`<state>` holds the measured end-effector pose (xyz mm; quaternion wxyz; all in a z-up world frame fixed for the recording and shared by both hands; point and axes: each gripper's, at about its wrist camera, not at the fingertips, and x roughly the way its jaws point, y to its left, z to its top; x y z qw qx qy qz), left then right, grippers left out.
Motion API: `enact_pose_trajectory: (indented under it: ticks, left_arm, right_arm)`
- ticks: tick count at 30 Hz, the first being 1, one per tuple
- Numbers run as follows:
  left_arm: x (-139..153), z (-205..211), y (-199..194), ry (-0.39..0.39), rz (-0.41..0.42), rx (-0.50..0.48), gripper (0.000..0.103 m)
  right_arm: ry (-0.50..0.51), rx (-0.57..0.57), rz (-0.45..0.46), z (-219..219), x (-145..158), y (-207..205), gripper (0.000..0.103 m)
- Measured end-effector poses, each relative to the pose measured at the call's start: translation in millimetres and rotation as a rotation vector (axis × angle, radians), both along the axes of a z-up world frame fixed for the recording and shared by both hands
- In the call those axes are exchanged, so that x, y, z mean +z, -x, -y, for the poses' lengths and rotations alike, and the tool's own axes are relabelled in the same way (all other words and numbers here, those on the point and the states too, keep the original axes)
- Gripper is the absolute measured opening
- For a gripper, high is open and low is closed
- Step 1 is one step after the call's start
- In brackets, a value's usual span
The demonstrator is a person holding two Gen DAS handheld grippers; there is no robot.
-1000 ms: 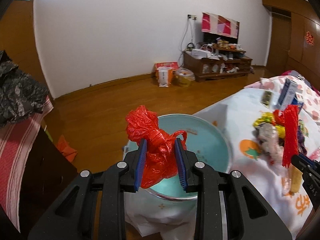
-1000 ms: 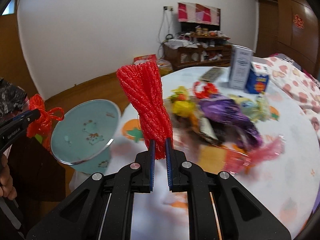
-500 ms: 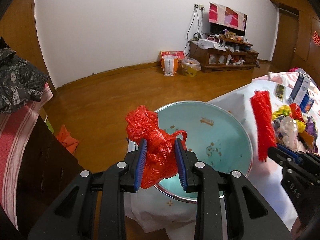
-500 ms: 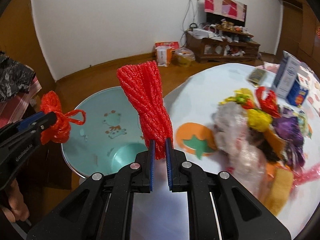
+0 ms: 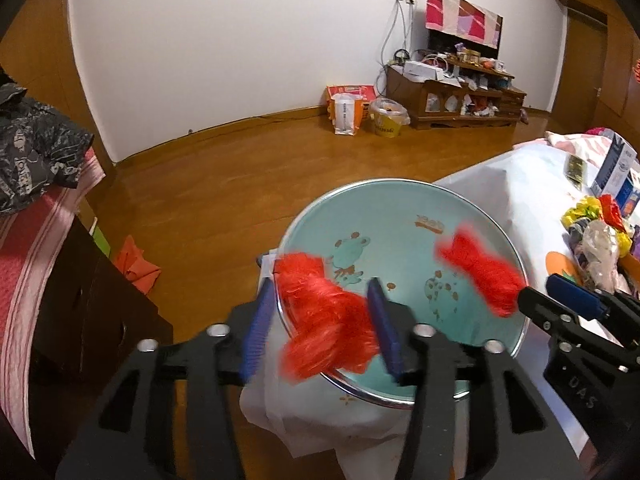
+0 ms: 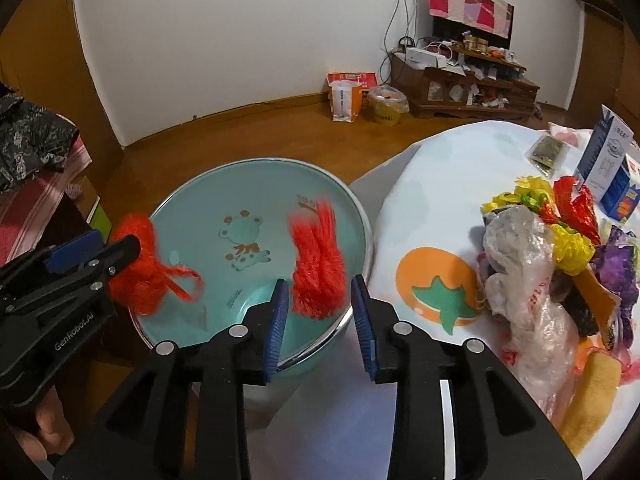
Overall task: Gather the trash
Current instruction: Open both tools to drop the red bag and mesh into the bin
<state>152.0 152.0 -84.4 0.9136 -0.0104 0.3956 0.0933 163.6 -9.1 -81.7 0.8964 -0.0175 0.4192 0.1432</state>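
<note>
A teal enamel basin (image 5: 404, 216) (image 6: 208, 184) stands beside the white-clothed table. My left gripper (image 5: 320, 332) is open over the basin's near rim, and the red plastic bag (image 5: 324, 320) (image 6: 140, 268) is blurred between its fingers, dropping loose. My right gripper (image 6: 320, 316) is open over the basin's right rim, and the red net bundle (image 6: 316, 264) (image 5: 480, 268) is blurred in mid-air just ahead of it. A pile of mixed trash (image 6: 552, 256) lies on the table to the right.
The round table (image 6: 452, 168) carries a blue and white carton (image 6: 608, 164) and a small packet (image 6: 546, 152). A dark cabinet with striped cloth (image 5: 36, 240) stands left. Bags (image 5: 348, 110) and a low wooden shelf (image 5: 452, 96) stand by the far wall.
Both grippers have opened over the basin. The red bag and the red net bundle have come loose and are falling toward the basin.
</note>
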Motion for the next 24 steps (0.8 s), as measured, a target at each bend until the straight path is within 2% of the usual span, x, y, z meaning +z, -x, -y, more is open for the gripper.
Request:
enact_pose_trajectory:
  ticks: [5,7,9,14,24]
  left_arm:
    - [6.6,-0.3,5.9,-0.006,0.02,0.016,0.064]
    - [9.5,1.2,7.9,-0.006,0.024,0.021,0.07]
    - [12.2,2.9,11.0,-0.016,0.029,0.03,0.074]
    - [17.8,7.6,15.7,-0.021,0.034,0.039,0.082]
    - [26.7,37.7,25.2,-0.031,0.052,-0.02,0.086]
  right_arm:
    - [-0.023,-0.017,0.017,9.7,8.9,4.4,0.049]
    - [-0.036,-0.026,0.031,11.9,13.4,7.9,0.063]
    - [-0.046,-0.04,0.053,16.1,19.3,11.6,0.071]
    - [-0.049,-0.07,0.066,26.7,26.8,17.1,0.076]
    - [-0.036,-0.182,0.1,71.5,35.1,34.0,0.077]
